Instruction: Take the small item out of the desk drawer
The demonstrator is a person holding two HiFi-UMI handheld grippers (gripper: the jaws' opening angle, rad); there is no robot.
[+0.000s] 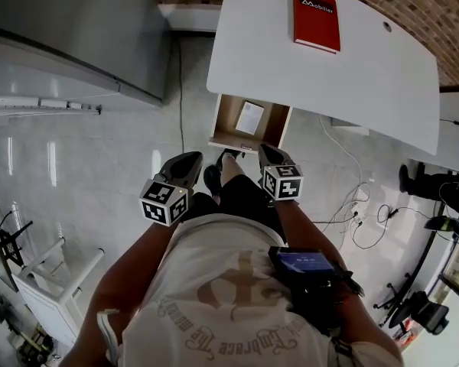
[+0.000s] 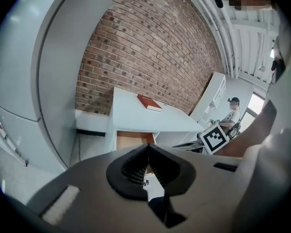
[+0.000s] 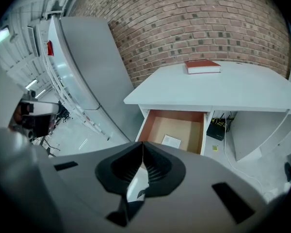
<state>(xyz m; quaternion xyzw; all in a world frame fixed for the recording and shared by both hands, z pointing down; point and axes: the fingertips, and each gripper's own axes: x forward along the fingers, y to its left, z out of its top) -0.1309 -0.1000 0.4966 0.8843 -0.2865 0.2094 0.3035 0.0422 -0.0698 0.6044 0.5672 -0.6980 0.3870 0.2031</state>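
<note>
— Black jaws of the left gripper (image 1: 193, 159) are pressed together, with nothing in them. Where is the item?
— The small white card (image 1: 249, 118) lies flat in the open drawer (image 1: 220, 121), ahead and to the right of that gripper, its long side running front to back. The right gripper (image 1: 266, 154), also clenched and empty, is nearer, I think. Above the card there is free room; only the desk (image 1: 291, 75) covers the drawer's back.
</note>
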